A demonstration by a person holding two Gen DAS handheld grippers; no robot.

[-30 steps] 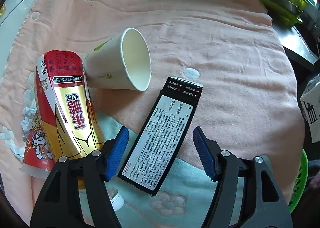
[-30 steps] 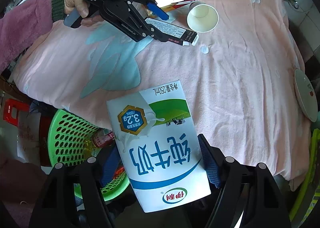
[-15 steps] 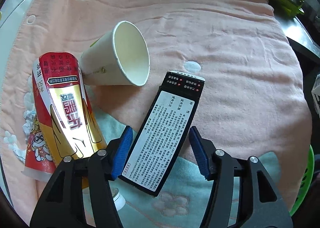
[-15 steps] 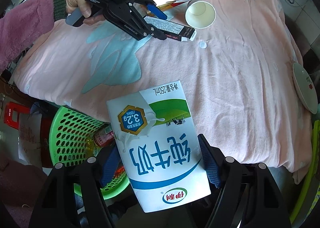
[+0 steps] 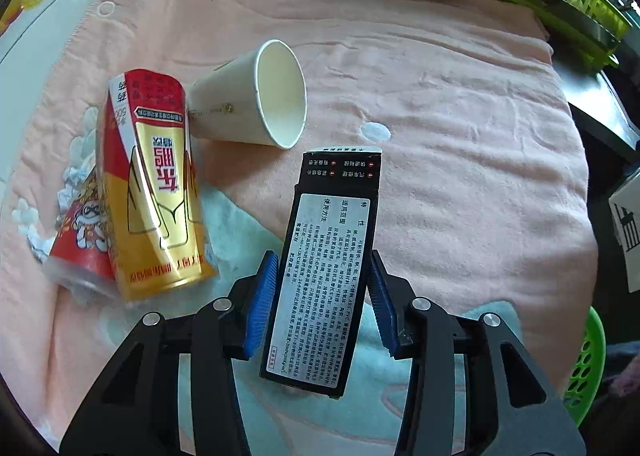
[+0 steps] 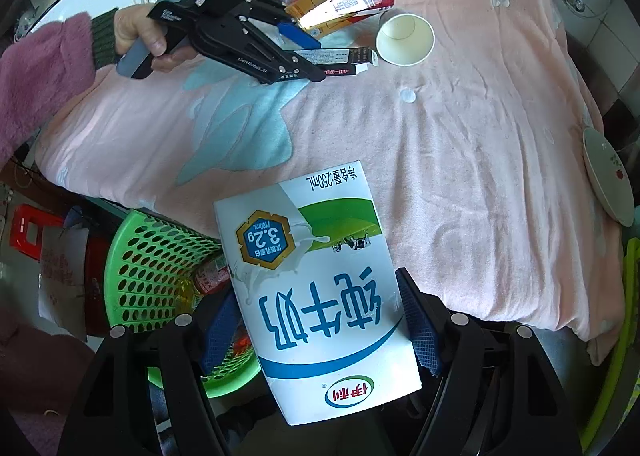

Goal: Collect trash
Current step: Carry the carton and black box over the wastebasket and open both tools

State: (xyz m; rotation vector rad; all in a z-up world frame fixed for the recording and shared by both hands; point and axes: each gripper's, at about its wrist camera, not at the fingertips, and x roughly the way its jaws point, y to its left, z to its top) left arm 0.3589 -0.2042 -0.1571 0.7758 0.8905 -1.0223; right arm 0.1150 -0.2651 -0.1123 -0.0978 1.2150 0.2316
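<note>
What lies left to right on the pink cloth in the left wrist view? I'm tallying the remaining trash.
Red and gold carton → paper cup, lying on its side → black box, between the left tool's blue pads.

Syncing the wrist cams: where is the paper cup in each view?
Left wrist: paper cup upper centre-left, on its side, mouth facing right, beside the red-gold carton.
Right wrist: cup top centre-right, mouth towards the camera.
Shared landmark: black box next to it.

Pink floral towel [image 5: 440,96] — black box [image 5: 328,264], red-gold carton [image 5: 156,184], green basket [image 6: 152,280].
</note>
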